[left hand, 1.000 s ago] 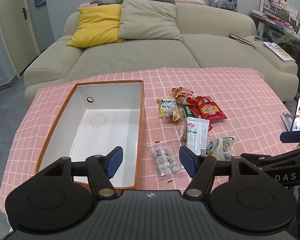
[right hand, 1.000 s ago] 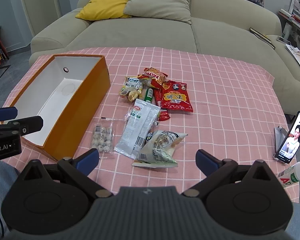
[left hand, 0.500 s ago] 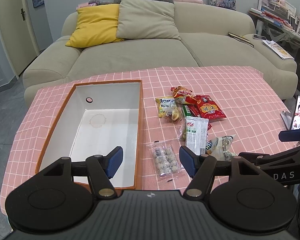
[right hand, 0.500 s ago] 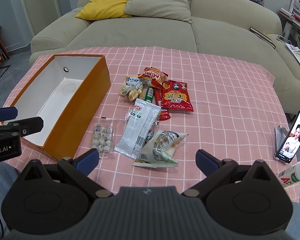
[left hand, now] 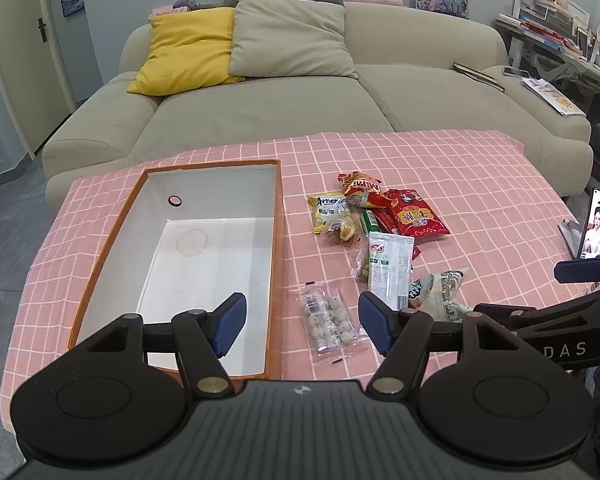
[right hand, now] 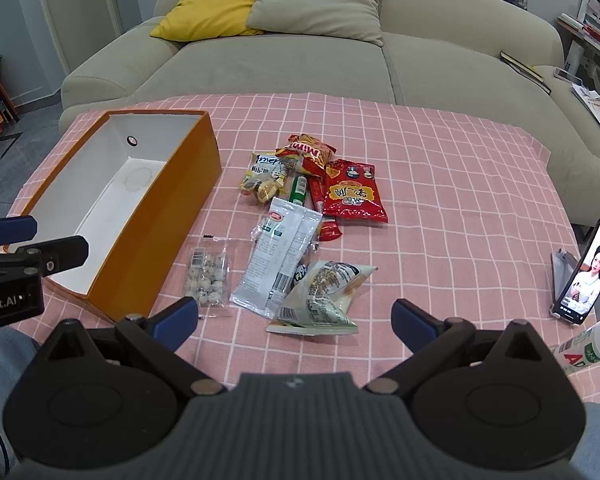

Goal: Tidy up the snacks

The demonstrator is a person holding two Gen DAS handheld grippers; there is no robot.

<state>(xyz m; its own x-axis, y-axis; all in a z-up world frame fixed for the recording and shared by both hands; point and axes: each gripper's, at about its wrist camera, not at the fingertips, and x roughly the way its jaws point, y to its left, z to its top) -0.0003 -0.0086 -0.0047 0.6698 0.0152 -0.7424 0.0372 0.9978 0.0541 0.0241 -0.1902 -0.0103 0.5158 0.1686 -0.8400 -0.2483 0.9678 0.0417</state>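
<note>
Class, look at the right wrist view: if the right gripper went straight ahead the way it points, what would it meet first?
Probably the crumpled pale snack bag, lying on the tablecloth between the open right gripper fingers' line; depth is uncertain.

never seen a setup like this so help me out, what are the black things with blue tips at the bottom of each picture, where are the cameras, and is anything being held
Those are handheld two-finger grippers; a person carries one in each hand, and no robot arm is involved. Each has a wide-angle camera looking forward along its fingers, so each picture is one gripper's own view. The left gripper and right gripper are both open and hold nothing. Ahead, on a pink checked tablecloth, sit an empty orange box and loose snacks: a clear bag of small round sweets, a white packet, a red packet and others. A phone stands at the right.
</note>
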